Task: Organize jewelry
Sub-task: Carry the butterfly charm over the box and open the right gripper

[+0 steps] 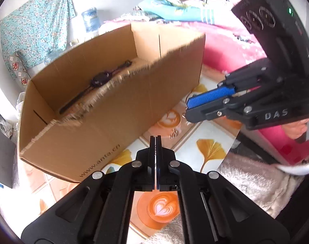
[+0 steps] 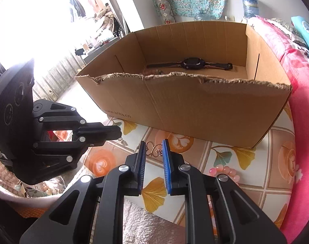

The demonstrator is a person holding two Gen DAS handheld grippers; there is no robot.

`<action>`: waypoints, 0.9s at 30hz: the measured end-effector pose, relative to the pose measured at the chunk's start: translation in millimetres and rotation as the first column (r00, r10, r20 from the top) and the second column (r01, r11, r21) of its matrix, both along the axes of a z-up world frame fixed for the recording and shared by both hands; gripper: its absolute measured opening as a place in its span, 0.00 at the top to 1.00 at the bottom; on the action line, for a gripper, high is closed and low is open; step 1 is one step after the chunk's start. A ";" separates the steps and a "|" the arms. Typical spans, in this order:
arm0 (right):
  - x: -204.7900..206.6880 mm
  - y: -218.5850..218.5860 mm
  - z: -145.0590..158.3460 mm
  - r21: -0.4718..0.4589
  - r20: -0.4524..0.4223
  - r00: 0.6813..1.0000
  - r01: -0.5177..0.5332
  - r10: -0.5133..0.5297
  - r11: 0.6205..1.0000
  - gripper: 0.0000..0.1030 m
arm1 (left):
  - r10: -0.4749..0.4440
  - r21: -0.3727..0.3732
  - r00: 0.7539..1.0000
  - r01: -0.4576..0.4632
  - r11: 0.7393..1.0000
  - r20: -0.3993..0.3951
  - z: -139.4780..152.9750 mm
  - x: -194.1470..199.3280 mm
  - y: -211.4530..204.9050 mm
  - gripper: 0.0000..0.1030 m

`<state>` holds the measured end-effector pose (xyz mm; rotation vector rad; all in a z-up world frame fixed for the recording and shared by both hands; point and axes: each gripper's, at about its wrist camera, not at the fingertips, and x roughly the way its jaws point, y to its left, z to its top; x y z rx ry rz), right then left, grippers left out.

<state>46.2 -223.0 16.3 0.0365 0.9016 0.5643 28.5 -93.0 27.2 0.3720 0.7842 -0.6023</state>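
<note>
Right claw point(image 2: 153, 150) open over thin chain point(image 2: 154, 150); could slip off pads. Left claw point(image 1: 155, 142) closed, empty; box point(image 2: 195, 101) near.

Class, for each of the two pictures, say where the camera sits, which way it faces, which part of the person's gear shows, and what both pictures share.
Left wrist view: sits on the left gripper, fingers shut, facing the cardboard box from its corner; the right gripper enters from the right, over the table.

Right wrist view: sits on the right gripper, fingers open around a gold chain, facing the box's long torn side; the left gripper shows at left.

Shared: the box, the watch inside it, the patterned tablecloth.
</note>
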 end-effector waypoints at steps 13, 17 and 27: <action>9.2 -10.5 84.4 0.078 0.194 0.980 -0.058 0.041 0.995 0.84 | 0.040 -0.224 0.999 -0.032 0.974 0.033 87.2 23.4 15.4 1.00; 52.7 -11.0 90.4 0.047 0.139 0.990 -0.045 0.038 0.998 0.84 | 0.079 -0.226 0.996 -0.088 0.970 -0.051 86.3 69.2 18.6 1.00; 155.1 -2.5 52.5 -0.032 -0.117 0.993 -0.021 0.017 0.999 0.83 | 0.139 -0.122 0.945 -0.182 0.976 -0.297 29.9 178.2 4.7 1.00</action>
